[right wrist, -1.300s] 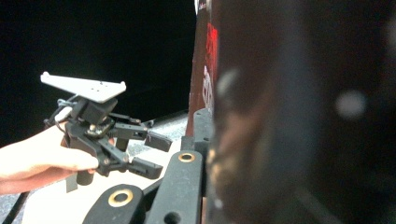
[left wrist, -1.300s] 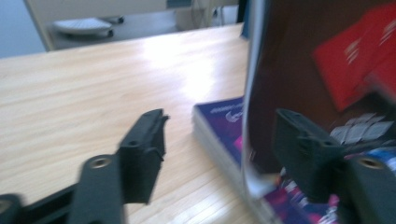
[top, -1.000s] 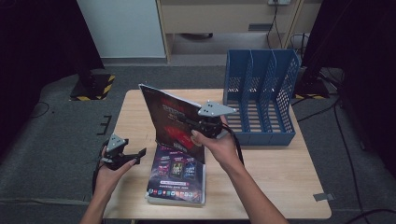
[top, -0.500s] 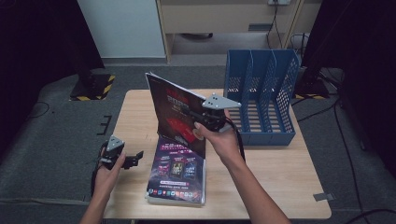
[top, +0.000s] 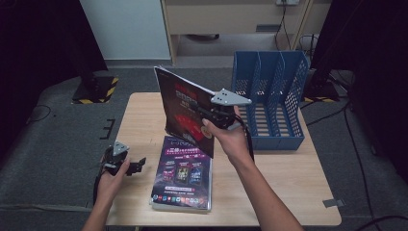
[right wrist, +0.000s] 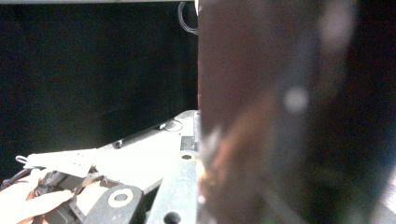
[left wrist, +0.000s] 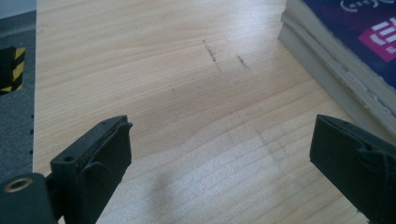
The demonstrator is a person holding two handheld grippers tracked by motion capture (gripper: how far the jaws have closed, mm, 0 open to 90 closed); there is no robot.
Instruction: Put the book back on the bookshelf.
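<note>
Right gripper (top: 211,114) clamping dark magazine (top: 185,108) upright above table (top: 288,183), left gripper (top: 137,166) open

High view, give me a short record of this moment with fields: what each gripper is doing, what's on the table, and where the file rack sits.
right gripper: shut on the dark magazine, held up, tilted, above the table
left gripper: open, nothing between its jaws, low at the table's near left
table: light wood
stack of magazines: lies flat, near middle, purple cover on top
blue file rack: far right of the table, three slots, nothing seen inside
</note>
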